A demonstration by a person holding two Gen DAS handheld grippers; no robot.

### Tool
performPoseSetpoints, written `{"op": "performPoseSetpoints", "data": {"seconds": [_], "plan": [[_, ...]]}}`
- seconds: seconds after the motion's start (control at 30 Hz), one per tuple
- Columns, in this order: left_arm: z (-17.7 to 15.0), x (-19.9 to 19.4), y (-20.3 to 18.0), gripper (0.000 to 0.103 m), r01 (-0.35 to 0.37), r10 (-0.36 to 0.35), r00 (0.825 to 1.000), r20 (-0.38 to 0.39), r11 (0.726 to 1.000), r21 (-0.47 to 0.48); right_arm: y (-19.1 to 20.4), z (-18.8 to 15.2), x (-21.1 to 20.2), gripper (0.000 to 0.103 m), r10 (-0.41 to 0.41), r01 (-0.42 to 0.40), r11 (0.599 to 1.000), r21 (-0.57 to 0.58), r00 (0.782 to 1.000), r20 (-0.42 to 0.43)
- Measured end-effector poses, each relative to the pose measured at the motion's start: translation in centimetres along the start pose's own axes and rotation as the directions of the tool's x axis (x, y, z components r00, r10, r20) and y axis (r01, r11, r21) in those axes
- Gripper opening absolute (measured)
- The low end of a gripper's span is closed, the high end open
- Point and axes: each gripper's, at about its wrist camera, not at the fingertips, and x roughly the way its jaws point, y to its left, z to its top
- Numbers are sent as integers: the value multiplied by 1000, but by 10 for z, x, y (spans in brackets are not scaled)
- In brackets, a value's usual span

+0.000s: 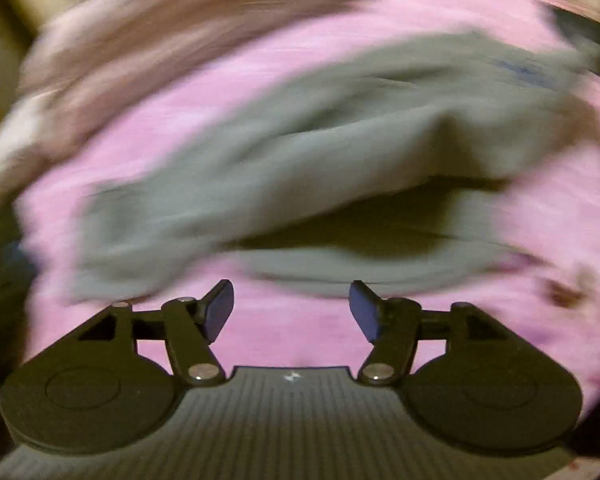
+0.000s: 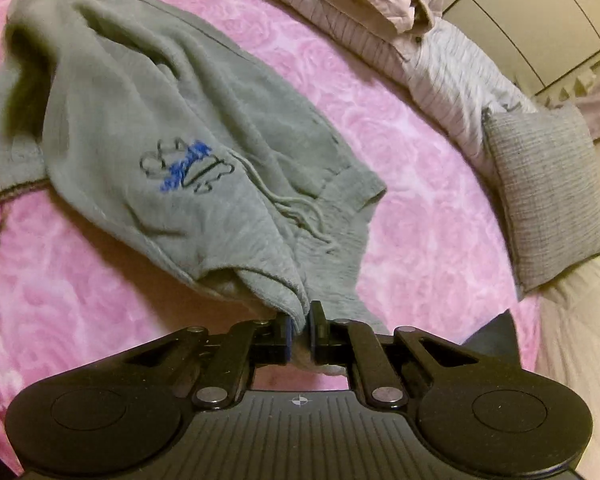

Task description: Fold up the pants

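Pants (image 2: 172, 120) lie crumpled on the pink bed (image 2: 420, 200), right hand-held gripper (image 2: 300, 326) pinching the near waistband, left hand-held gripper (image 1: 291, 312) wide and empty: left should grab the other waistband corner, then pull flat.

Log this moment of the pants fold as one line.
left gripper: open, empty | right gripper: shut on grey pants | surface: pink blanket
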Motion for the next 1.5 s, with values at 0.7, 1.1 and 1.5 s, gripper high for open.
{"op": "performPoseSetpoints", "data": {"seconds": [0.7,1.1,1.5], "plan": [[-19,-62,55,22,-55,65,995,-69,988,145,-9,-23,-16,4,93,-92,995,-24,996,10],[-151,-93,186,23,-248,295,913,-280,950,192,66,-49,-56,3,37,-48,994,-103,994,-100],[-136,-80,297,7,-344,357,911,-207,934,99,74,-51,-98,3,-80,64,991,-120,987,-137]]}}
